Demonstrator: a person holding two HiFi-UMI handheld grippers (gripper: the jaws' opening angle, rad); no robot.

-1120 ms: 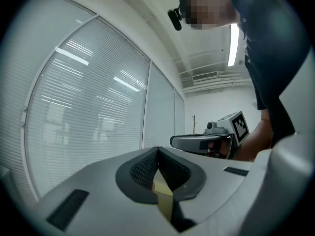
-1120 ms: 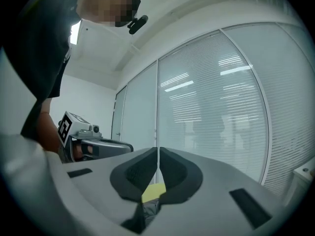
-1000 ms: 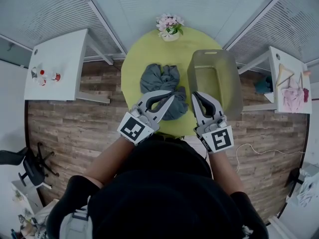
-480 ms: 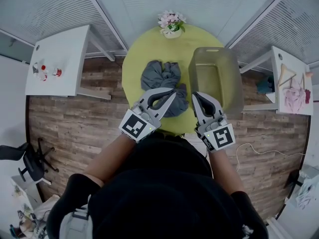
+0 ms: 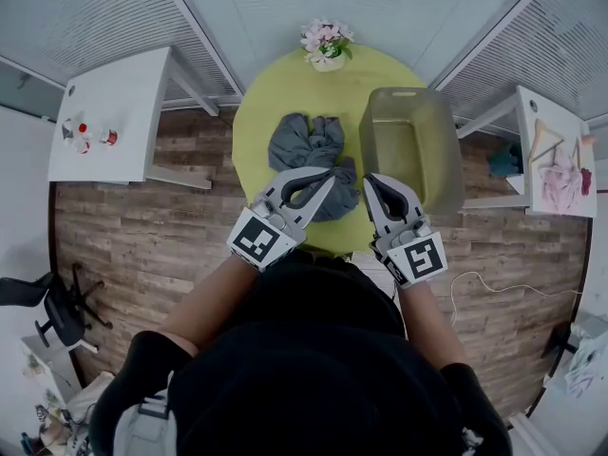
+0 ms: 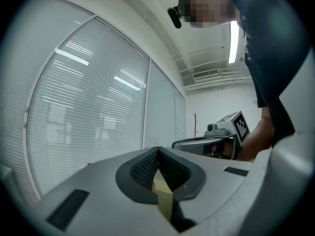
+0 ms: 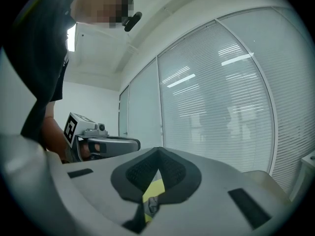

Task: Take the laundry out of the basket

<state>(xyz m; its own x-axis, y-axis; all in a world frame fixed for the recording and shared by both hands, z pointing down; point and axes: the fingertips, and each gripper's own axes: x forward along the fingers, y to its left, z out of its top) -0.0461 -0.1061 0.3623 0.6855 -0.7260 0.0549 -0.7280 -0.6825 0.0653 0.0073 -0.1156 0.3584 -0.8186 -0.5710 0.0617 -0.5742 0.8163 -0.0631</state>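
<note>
Head view: the left gripper (image 5: 326,186) and right gripper (image 5: 370,186) hover side by side at the near edge of the round yellow table (image 5: 275,93), each with jaws closed on nothing. The grey laundry (image 5: 306,148) lies heaped mid-tabletop, just left of the basket (image 5: 410,95) at the right edge. Flowers (image 5: 323,44) stand at the far edge. Around the table are wood floor (image 5: 142,236) and white side tables (image 5: 114,103). Only the gripper views show the window blinds (image 6: 88,107) and a ceiling lamp (image 6: 233,36).
</note>
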